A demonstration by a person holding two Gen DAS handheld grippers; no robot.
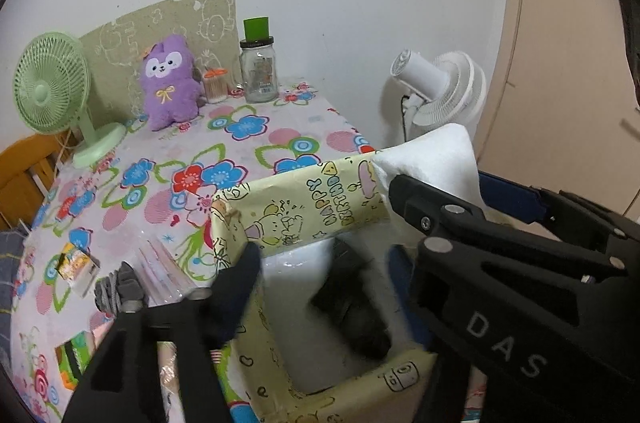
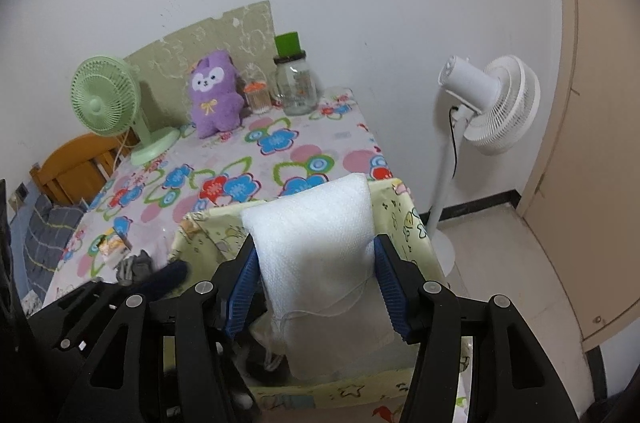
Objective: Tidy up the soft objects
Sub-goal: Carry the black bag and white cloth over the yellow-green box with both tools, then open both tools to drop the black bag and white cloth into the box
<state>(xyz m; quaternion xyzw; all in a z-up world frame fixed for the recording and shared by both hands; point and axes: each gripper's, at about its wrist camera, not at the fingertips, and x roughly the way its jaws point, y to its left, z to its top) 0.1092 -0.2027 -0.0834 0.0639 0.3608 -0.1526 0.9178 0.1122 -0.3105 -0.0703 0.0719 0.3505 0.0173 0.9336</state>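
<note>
Fingers of the left gripper (image 1: 324,223) stand spread over the yellow box (image 1: 320,199) at lower centre, nothing between them; a dark soft item (image 1: 352,307) lies inside the box; blue pads (image 2: 390,287) of the right gripper (image 2: 316,287) clamp the white pillow (image 2: 316,247) above the box's far rim; upper left, a purple plush (image 2: 216,91) sits on the flowered tablecloth (image 2: 272,159) beside a green fan (image 2: 106,99).

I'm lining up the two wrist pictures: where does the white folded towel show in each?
Left wrist: white folded towel at right of centre, above the yellow box rim.
Right wrist: towel at centre, between the blue pads.
Shared landmark: purple plush toy by the wall.
</note>
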